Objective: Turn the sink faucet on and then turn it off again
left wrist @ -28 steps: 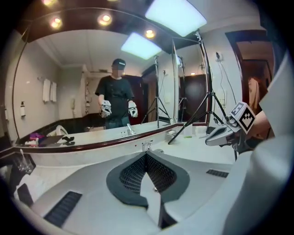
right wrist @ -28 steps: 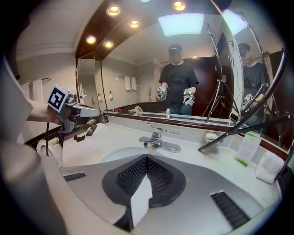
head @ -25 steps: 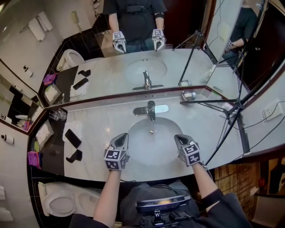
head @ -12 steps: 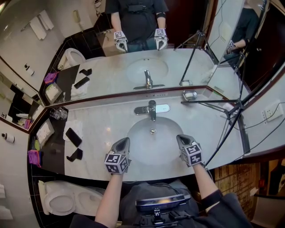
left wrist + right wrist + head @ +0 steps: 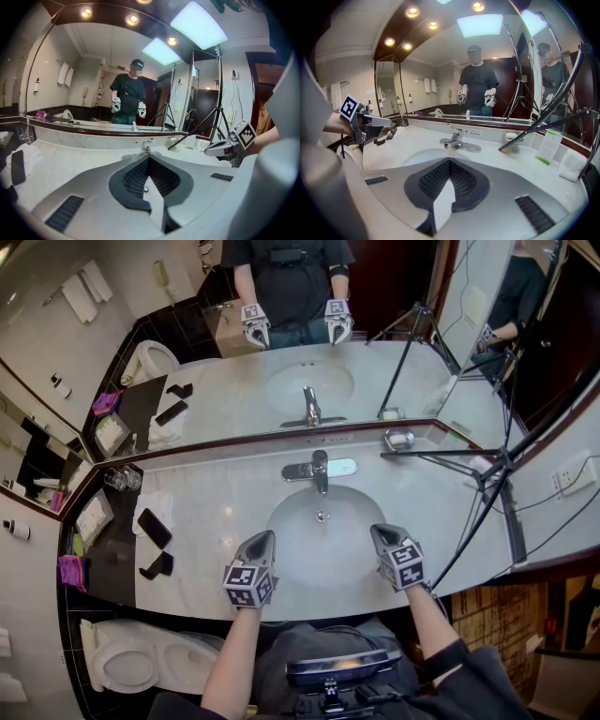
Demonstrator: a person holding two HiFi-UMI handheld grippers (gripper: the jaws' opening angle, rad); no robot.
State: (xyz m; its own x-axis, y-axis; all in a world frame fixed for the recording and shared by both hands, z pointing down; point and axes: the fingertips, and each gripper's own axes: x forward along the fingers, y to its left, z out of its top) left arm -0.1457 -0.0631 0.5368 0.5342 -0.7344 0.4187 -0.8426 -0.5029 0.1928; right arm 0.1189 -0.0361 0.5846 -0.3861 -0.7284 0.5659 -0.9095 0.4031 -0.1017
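Note:
A chrome faucet (image 5: 319,468) with a single lever stands on its plate at the back of the white oval sink (image 5: 281,521); no water shows. It also appears in the right gripper view, faucet (image 5: 455,136), and small in the left gripper view, faucet (image 5: 146,146). My left gripper (image 5: 265,536) hovers over the sink's front left rim, shut and empty. My right gripper (image 5: 376,532) hovers over the front right rim, also shut and empty. Both point toward the mirror, well short of the faucet.
A black tripod (image 5: 487,479) stands over the counter's right side. A soap dish (image 5: 397,440) sits at the back right. Two dark phones (image 5: 153,530) on a white cloth and glasses (image 5: 120,481) lie on the left. A toilet (image 5: 127,667) is at lower left. A mirror (image 5: 309,381) backs the marble counter (image 5: 216,507).
Both grippers have drifted slightly back toward the counter's front edge since the earliest frame. Their jaws stay shut.

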